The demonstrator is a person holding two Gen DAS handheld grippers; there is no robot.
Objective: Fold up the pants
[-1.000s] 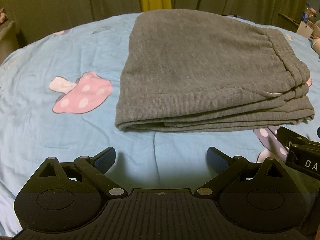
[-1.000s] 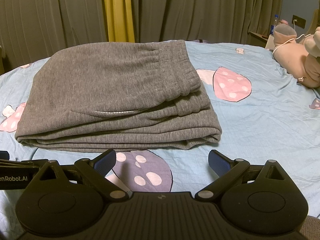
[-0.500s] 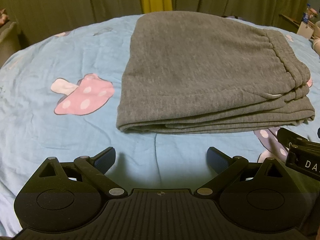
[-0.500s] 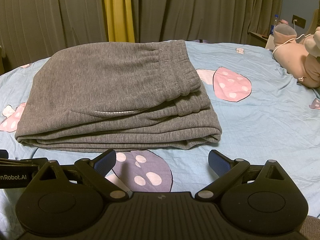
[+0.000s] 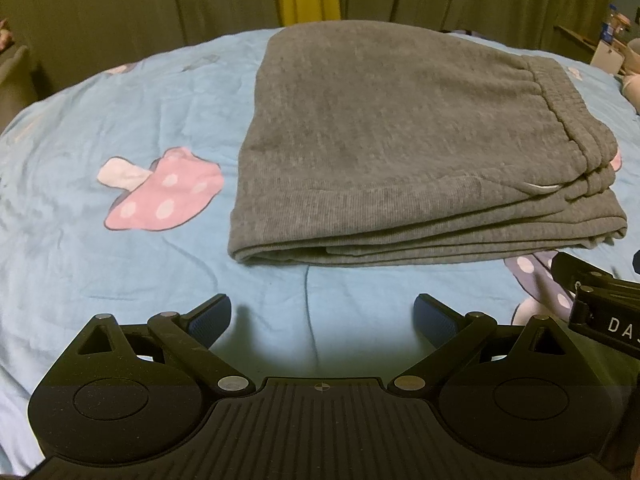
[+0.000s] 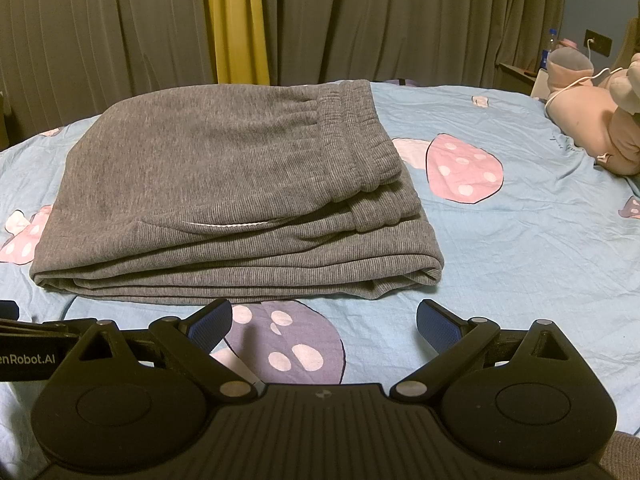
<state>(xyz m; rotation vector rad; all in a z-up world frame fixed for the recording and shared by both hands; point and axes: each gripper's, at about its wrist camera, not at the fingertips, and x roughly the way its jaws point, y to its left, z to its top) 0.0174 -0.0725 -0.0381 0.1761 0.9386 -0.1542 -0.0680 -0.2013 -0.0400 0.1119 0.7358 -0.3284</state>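
Grey sweatpants lie folded in a flat stack on the blue bedsheet, waistband on the right side. They also show in the right wrist view. My left gripper is open and empty, on the near side of the stack's left part, apart from it. My right gripper is open and empty, on the near side of the stack's right part, apart from it. The right gripper's body shows at the right edge of the left wrist view.
The sheet has pink mushroom prints and a purple one. A pink plush toy lies at the far right of the bed. Grey and yellow curtains hang behind. A bottle stands on a shelf at the right.
The left wrist view has shifted slightly, so the pants sit a little lower and to the right in it. The right gripper has not moved. Both stay open.
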